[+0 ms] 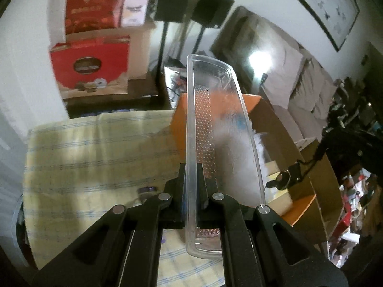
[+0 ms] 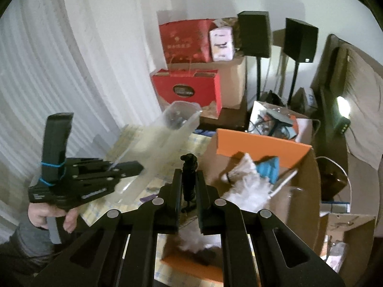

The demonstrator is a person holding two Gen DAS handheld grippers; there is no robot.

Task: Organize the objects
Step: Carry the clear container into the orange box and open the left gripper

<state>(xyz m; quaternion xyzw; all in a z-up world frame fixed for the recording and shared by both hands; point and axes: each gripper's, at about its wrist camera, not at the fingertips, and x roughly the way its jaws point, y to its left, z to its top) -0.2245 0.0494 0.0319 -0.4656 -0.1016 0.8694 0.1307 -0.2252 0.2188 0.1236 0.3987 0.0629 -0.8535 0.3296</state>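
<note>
My left gripper (image 1: 191,167) is shut on the rim of a long clear plastic tray (image 1: 215,124) and holds it in the air, tilted, over the checked cloth and beside the open cardboard box (image 1: 282,129). In the right wrist view the left gripper (image 2: 134,167) holds the same tray (image 2: 167,138) up over the table. My right gripper (image 2: 189,174) is shut on a small black tripod-like rod (image 2: 189,179), above the box (image 2: 306,179). The box holds a white fluffy duster (image 2: 246,186) and a blue item (image 2: 269,168).
A yellow checked cloth (image 1: 95,148) covers the table. Red gift boxes (image 1: 91,64) and two black speakers on stands (image 1: 172,0) stand behind. A second box with cables (image 2: 275,119) sits past the orange flap (image 2: 258,147). A bed lies to the right.
</note>
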